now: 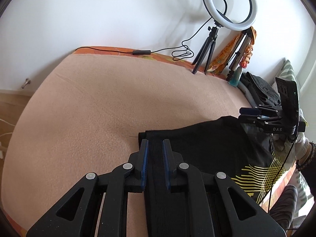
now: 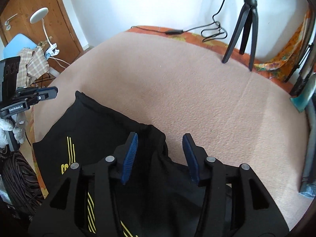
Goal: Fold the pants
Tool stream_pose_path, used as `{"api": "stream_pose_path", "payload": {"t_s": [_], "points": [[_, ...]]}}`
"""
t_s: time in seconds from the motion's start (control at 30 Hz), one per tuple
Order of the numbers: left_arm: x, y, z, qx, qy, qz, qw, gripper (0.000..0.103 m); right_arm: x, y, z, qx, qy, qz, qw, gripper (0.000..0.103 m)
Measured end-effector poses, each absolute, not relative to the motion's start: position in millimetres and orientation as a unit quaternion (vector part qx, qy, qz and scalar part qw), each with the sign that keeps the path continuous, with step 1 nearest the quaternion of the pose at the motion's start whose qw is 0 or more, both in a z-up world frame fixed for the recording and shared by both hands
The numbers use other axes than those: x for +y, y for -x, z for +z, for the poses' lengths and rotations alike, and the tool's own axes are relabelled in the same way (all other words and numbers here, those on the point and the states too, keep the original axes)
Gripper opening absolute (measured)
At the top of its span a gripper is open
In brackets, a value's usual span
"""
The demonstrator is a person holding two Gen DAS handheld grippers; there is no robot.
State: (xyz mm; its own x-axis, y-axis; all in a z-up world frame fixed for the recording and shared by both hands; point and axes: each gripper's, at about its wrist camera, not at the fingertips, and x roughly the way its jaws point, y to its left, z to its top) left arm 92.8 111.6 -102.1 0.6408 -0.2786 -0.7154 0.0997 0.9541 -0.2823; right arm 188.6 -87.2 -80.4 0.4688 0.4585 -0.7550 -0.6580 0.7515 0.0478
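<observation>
Pink fleece blanket (image 1: 88, 102) covers the bed; black pants (image 2: 102, 122) with yellow stripes lie at its near edge, soft and limp, best pinched at the hem. Left hand-held gripper (image 1: 155, 158) pinches a fabric band; right hand-held gripper (image 2: 160, 156) stands spread over the cloth. Only the right view shows a wooden door (image 2: 35, 6).

Two printed labels can be read, one on each pair of tongs.

"DAS" is read in pale capitals on the black body of the right tongs (image 1: 245, 114), behind their fingers and beside the gloved hand, as seen from the left wrist view. "GenRobot.AI" is read in white letters on the black side bar of the left tongs (image 2: 53, 92), just behind their blue-tipped fingers, as seen from the right wrist view. A yellow print on the black pants (image 2: 94, 122) beneath the right tongs is partly hidden and cannot be read.
</observation>
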Motion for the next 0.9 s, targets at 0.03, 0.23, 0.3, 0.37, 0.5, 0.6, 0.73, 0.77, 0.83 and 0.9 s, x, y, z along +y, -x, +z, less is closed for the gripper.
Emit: {"api": "stream_pose_path", "payload": {"t_s": [0.03, 0.23, 0.3, 0.37, 0.5, 0.6, 0.73, 0.77, 0.83, 0.9], "points": [[111.1, -86.1, -100.4, 0.412, 0.112, -0.105, 0.898, 0.012, -92.8, -181.1, -74.8, 0.393, 0.117, 0.331, 0.85, 0.05], [111.0, -40.9, -103.7, 0.427, 0.181, -0.099, 0.881, 0.042, -111.5, -131.7, -52.8, 0.369, 0.099, 0.348, 0.856, 0.052], [114.0, -26.1, -109.5, 0.432, 0.21, -0.095, 0.872, 0.045, -110.5, -118.7, -50.1, 0.365, 0.088, 0.355, 0.856, 0.052], [118.0, -12.4, -115.9, 0.436, 0.235, -0.087, 0.864, 0.045, -109.9, -109.6, -49.0, 0.367, 0.073, 0.366, 0.852, 0.053], [128.5, 10.7, -129.8, 0.441, 0.298, -0.057, 0.845, 0.045, -102.8, -96.1, -50.7, 0.376, 0.058, 0.382, 0.842, 0.053], [131.1, 21.2, -137.8, 0.44, 0.334, -0.055, 0.832, 0.045, -94.0, -88.7, -52.7, 0.377, 0.068, 0.39, 0.838, 0.053], [126.9, 26.7, -147.9, 0.445, 0.359, -0.055, 0.818, 0.045, -87.4, -83.4, -54.8, 0.379, 0.06, 0.396, 0.834, 0.053], [126.5, 27.0, -150.7, 0.445, 0.368, -0.056, 0.814, 0.045, -86.3, -82.6, -55.3, 0.379, 0.058, 0.397, 0.834, 0.053], [127.4, 27.4, -155.2, 0.442, 0.382, -0.054, 0.81, 0.045, -84.2, -80.2, -55.8, 0.379, 0.057, 0.399, 0.833, 0.053], [128.1, 27.2, -159.5, 0.439, 0.396, -0.055, 0.805, 0.045, -83.4, -77.1, -55.2, 0.378, 0.059, 0.4, 0.833, 0.053]]}}
